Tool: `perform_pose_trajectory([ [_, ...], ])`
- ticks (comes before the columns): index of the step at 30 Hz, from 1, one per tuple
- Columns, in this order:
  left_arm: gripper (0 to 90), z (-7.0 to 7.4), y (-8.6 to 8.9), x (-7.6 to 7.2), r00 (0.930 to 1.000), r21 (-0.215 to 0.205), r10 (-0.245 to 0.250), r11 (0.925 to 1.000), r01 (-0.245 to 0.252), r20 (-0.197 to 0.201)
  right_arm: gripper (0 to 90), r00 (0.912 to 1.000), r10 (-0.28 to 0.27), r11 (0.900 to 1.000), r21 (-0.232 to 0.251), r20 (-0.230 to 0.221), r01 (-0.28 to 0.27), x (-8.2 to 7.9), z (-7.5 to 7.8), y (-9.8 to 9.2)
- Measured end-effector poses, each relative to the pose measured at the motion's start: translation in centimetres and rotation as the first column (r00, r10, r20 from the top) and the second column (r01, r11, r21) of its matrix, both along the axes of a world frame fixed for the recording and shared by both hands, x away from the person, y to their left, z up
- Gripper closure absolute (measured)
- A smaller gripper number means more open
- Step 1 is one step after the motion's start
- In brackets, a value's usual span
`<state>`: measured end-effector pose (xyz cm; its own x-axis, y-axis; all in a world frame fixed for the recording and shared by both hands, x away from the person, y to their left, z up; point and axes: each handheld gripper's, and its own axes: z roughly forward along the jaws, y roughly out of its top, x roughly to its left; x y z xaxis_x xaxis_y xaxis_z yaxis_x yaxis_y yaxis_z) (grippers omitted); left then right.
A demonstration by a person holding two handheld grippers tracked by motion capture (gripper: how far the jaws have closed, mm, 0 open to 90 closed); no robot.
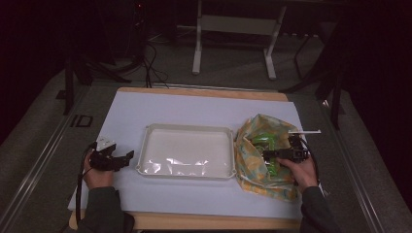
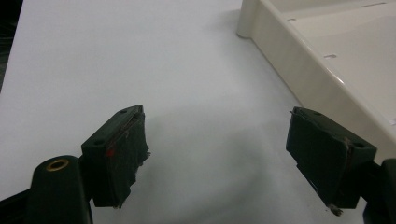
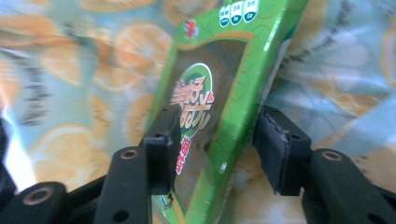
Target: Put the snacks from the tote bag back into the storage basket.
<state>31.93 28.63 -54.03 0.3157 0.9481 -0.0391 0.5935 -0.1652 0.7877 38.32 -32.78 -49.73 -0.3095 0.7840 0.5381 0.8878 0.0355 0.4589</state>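
Green and glossy, the snack packet carries red-and-yellow lettering round a dark window, and stands tilted between the right gripper jaws, which pinch its edges inside the orange-printed bag. Left gripper is spread, beside the tray.

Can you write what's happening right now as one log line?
right gripper: jaws around green packet inside orange-print bag | left gripper: open, nothing between jaws, resting on table beside white tray

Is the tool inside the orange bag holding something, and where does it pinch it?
The right tool pinches a green snack packet across its lower part, one jaw on each side, inside the orange-print bag.
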Motion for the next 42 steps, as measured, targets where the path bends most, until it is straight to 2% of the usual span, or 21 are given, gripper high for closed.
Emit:
perform_pose_trajectory([
  [3,20.6,0.0,0.0,0.0,1.0000,0.000,-0.001,1.0000,0.001,0.000,54.8,0.9996,0.018,1.000,0.022,0.021,-0.019,0.0,0.8,0.6],
  [8,20.6,0.0,0.0,0.0,1.0000,0.000,-0.001,1.0000,0.001,-0.001,56.3,0.9987,0.042,0.998,0.039,0.029,-0.043,0.2,1.7,1.6],
  [15,20.6,0.0,0.0,0.0,1.0000,0.000,-0.001,1.0000,0.001,-0.001,55.8,0.9996,0.029,0.999,-0.031,0.005,-0.029,0.9,1.4,3.1],
  [17,20.6,0.0,0.0,0.0,1.0000,-0.002,-0.001,1.0000,0.001,0.000,60.2,0.9997,0.025,0.999,-0.036,0.005,-0.025,0.9,1.4,3.4],
  [21,20.6,0.0,0.0,0.0,1.0000,-0.001,-0.002,1.0000,0.002,-0.001,66.3,0.9997,-0.006,1.000,-0.027,0.023,0.007,0.8,1.9,3.4],
  [27,20.6,0.0,0.0,0.0,1.0000,0.002,-0.003,1.0000,0.003,0.000,70.1,0.9988,-0.018,0.999,-0.038,0.045,0.020,0.2,2.6,3.3],
  [42,20.6,0.0,0.0,0.0,1.0000,-0.001,-0.001,1.0000,0.001,0.002,72.3,0.9965,-0.029,0.996,-0.086,0.079,0.036,-0.3,4.1,3.1],
])
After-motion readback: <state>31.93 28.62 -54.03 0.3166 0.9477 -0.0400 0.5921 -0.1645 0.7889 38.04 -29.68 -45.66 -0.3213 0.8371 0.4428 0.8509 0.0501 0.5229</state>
